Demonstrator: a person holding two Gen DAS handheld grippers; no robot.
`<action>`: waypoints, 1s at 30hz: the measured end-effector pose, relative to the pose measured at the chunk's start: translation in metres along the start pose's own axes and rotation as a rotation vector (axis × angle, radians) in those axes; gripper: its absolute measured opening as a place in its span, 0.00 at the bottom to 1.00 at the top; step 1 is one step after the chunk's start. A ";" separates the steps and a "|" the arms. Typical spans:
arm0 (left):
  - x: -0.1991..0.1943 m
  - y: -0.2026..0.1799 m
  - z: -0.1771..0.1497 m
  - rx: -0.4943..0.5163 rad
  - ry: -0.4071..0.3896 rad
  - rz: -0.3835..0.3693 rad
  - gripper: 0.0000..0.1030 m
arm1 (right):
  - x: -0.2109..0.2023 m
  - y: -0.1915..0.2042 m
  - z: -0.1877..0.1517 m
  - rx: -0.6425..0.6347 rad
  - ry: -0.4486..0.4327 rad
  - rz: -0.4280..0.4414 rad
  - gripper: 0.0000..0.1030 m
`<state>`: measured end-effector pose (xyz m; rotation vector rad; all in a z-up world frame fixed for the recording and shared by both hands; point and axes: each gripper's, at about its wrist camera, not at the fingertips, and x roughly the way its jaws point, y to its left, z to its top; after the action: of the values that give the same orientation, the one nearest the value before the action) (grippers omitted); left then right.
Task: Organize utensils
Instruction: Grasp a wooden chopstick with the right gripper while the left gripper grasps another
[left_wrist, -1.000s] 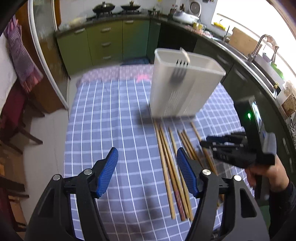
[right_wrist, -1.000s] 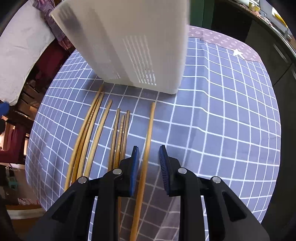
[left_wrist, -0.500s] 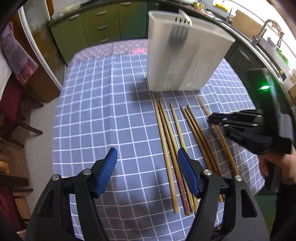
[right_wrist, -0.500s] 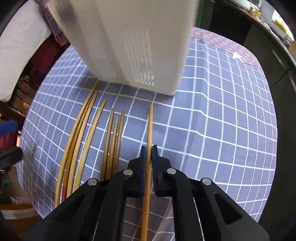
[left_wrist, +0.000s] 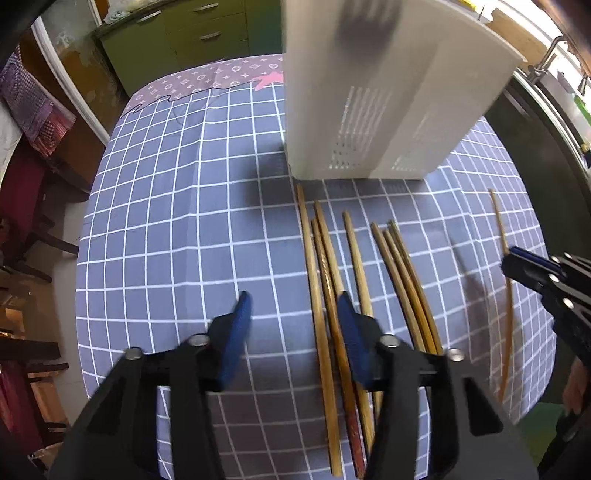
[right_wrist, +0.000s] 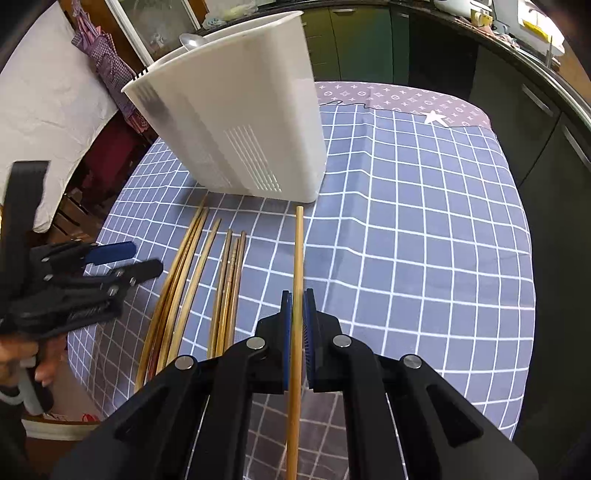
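We are now lifting one chopstick (right_wrist: 297, 258) off tabletop (right_wrist: 424, 240); a moment ago it was lying flat. Right gripper (right_wrist: 296, 332) jaws clamped on it. Left gripper (left_wrist: 291, 332) jaws apart, hovering over other chopsticks (left_wrist: 325, 280). White bin (right_wrist: 236, 136) waiting just ahead.

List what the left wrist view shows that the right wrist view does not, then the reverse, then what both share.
Only the left wrist view: the left claw seen from behind, open above the loose chopsticks, a dark fork shape blurred through the holder's wall, and a tap at upper right.

Only the right wrist view: the right claw shut on one chopstick seen close, a spoon bowl above the holder's rim, and a white star on the cloth.

Both: the white utensil holder, the checked tablecloth, the chopstick row and both claws.
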<state>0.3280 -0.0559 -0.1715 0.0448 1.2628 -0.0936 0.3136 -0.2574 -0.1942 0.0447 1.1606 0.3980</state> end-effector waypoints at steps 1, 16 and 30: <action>0.002 0.001 0.001 -0.005 0.002 0.000 0.38 | -0.002 -0.002 -0.002 0.003 -0.003 0.001 0.07; 0.017 0.003 0.009 0.003 0.041 0.007 0.27 | -0.017 -0.007 -0.003 0.022 -0.027 0.011 0.07; 0.026 -0.007 0.012 0.029 0.058 0.019 0.07 | -0.025 0.005 0.007 0.013 -0.061 0.021 0.07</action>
<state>0.3464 -0.0648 -0.1929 0.0852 1.3188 -0.0952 0.3101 -0.2601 -0.1686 0.0798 1.1030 0.4053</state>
